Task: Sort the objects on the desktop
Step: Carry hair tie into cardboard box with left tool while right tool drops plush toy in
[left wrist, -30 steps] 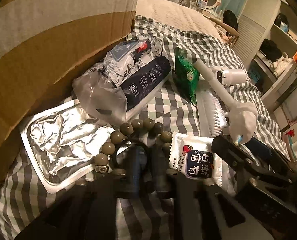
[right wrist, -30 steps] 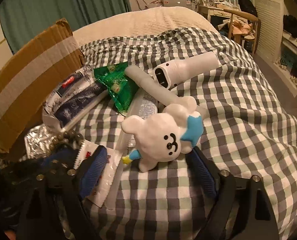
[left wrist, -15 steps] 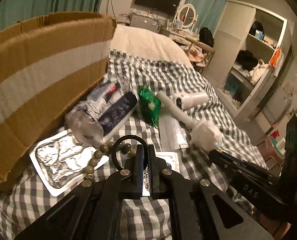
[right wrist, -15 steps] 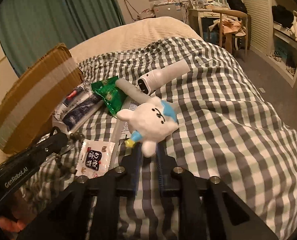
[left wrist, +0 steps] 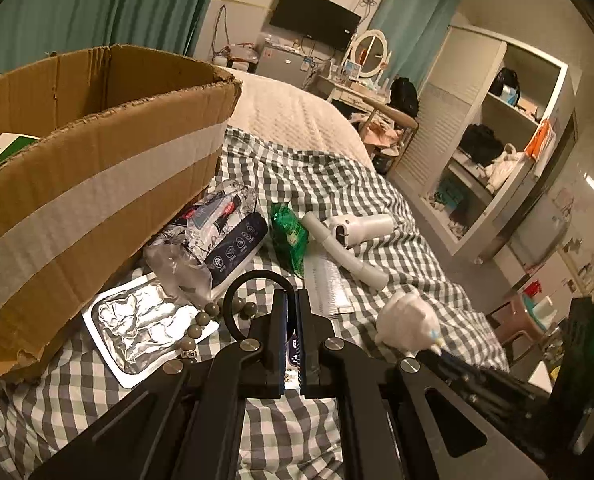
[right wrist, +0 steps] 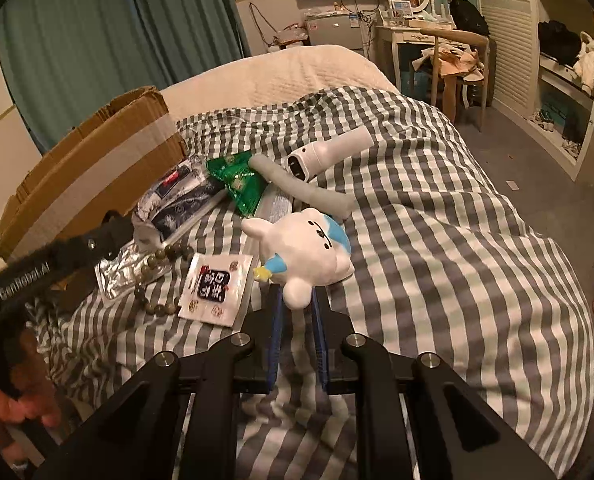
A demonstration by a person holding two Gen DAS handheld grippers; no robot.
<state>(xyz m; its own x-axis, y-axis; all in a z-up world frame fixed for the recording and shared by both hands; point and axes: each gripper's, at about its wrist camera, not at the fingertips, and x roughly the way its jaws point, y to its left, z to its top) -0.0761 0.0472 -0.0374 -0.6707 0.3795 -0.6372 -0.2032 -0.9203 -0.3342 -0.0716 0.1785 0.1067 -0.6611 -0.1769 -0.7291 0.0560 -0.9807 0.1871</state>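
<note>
Checked bedspread (right wrist: 437, 220), right tongs (right wrist: 297, 312) pinching white plush (right wrist: 301, 248), head away

White bunny toy (right wrist: 303, 246) tilted, bead bracelet (right wrist: 153, 276) flat

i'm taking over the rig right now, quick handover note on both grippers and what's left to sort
Left hand-held gripper: shut on a black ring, above the bead bracelet.
Right hand-held gripper: shut on the white plush toy, lifted off the checked bedspread.
Cardboard box: on the left, a green-and-white carton inside.
Left to sort: snack packet, foil pack, green bag, white device.
</note>
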